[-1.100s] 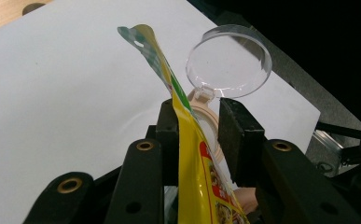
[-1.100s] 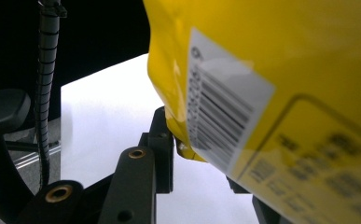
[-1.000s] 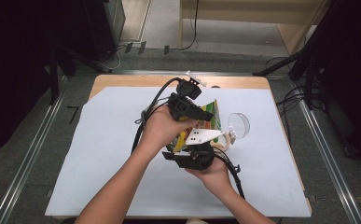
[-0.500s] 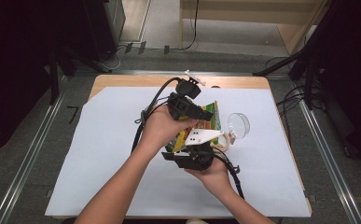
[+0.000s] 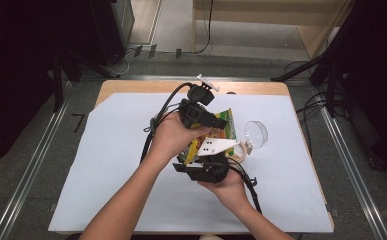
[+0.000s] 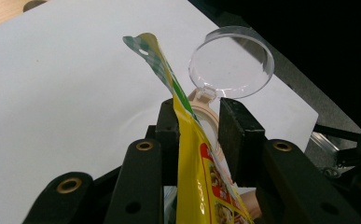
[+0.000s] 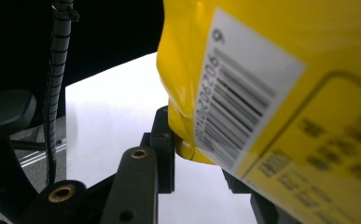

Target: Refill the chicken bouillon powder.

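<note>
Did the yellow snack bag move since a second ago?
No. The yellow snack bag sits at the same spot beside the clear round plastic lid on the white table cover, as before.

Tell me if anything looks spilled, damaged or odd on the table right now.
Nothing looks spilled or damaged. The yellow pouch is held off the white sheet, and behind it a small beige container stands with its clear hinged lid flipped open.

Black grippers [image 5: 208, 142] w/ brass screws, ribbed black cables, white plate.
</note>
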A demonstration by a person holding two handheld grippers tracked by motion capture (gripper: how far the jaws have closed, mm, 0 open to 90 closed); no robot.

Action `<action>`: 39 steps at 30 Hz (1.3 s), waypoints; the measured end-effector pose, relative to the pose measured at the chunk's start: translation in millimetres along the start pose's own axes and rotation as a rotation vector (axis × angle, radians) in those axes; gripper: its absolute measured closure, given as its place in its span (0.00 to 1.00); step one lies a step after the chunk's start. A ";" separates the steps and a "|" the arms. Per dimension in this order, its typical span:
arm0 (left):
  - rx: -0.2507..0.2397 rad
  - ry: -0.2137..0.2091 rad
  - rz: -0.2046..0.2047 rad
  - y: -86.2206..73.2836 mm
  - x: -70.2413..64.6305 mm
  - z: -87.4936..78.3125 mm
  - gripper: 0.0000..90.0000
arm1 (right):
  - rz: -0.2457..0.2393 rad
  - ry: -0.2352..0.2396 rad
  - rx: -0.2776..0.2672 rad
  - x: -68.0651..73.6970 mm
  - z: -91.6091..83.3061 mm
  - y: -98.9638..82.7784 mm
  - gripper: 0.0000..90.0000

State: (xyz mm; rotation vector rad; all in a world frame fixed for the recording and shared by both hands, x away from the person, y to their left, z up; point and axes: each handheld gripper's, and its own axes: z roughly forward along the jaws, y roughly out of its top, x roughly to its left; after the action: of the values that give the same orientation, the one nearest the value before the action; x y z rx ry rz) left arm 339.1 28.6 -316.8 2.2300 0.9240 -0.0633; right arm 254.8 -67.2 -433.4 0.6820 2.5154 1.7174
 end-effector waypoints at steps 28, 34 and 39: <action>-0.003 0.007 0.012 -2.7 -1.3 1.5 0.78 | -0.017 -0.011 0.011 -1.8 1.0 -2.0 0.79; -0.005 0.005 0.010 -2.9 -0.9 1.7 0.78 | -0.017 -0.013 0.011 -2.0 1.4 -2.2 0.79; -0.008 0.004 0.012 -3.7 -0.7 1.5 0.78 | -0.021 -0.015 0.012 -2.0 1.5 -2.3 0.79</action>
State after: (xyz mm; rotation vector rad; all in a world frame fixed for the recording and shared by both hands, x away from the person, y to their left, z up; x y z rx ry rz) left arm 336.5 29.0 -319.9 2.2286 0.9115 -0.0490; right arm 256.2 -67.3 -436.6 0.6642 2.5154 1.6861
